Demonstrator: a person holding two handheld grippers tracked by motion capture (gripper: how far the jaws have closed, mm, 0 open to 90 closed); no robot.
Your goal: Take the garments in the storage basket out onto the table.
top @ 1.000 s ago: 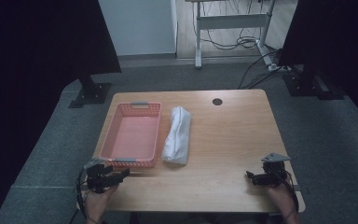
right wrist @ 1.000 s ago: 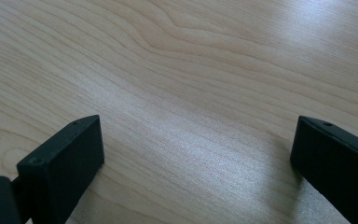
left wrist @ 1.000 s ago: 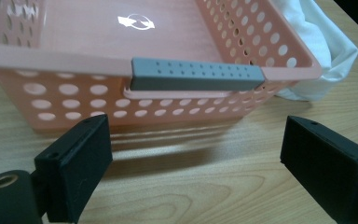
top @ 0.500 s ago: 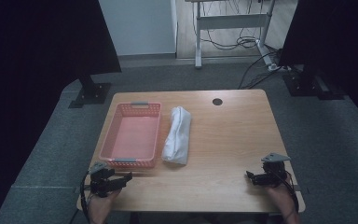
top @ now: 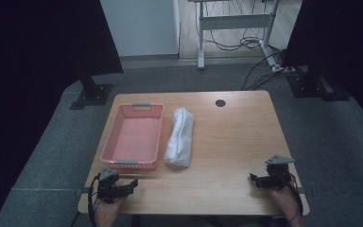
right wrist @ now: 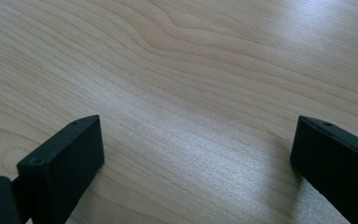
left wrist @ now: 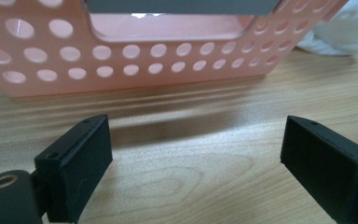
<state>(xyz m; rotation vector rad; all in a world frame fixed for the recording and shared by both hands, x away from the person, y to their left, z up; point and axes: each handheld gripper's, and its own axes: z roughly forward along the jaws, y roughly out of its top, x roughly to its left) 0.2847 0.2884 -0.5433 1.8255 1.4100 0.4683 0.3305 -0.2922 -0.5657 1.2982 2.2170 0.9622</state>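
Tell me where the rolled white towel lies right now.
In the high view, the white towel lies left of centre on the table, right beside the pink basket.

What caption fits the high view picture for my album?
A pink basket and a rolled white towel lie side by side on a wooden table.

1. No readable text, labels, brands, numbers or signs in any of the views.
2. High view: pink basket point(top: 133, 137), white towel point(top: 179, 137) and wooden table point(top: 231, 137) all look unmarked; too small to resolve fine print anyway.
3. Left gripper view: the basket wall close up shows round holes and a grey handle strip point(left wrist: 182, 5), no lettering.
4. Right gripper view: bare wood grain, no marks.
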